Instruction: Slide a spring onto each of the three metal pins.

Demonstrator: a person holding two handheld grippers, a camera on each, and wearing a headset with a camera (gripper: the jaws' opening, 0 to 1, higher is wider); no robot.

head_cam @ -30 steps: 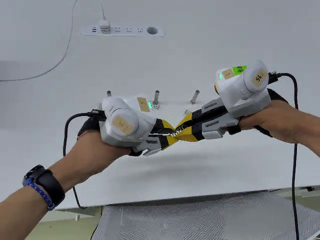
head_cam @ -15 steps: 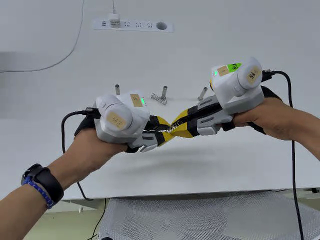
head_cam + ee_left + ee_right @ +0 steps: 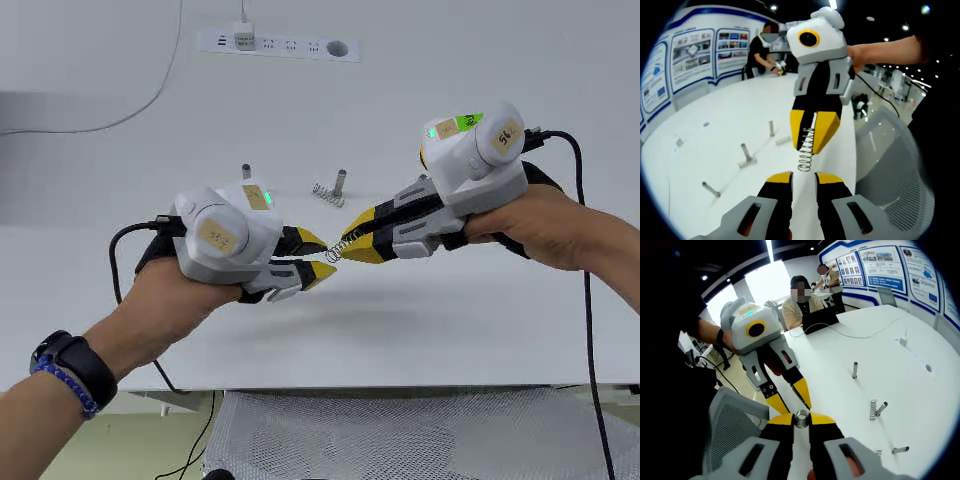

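Note:
A small metal spring is clamped lengthwise in my right gripper, which is shut on it; its free end sticks out toward my left gripper. The left gripper stands open, its tips just short of that end. From the left gripper view, the spring hangs out of the right gripper above the left gripper. Seen from the right gripper, the spring is end-on. Two metal pins stand on the table; a third pin appears too.
A loose spring lies beside the middle pin. A power strip with a cable sits at the far side of the white table. A mesh chair is below the table's near edge. People sit at the far end of the table.
My left gripper has drawn back from the right gripper's tips and opened. The spring stays in the right gripper. The head camera has shifted slightly.

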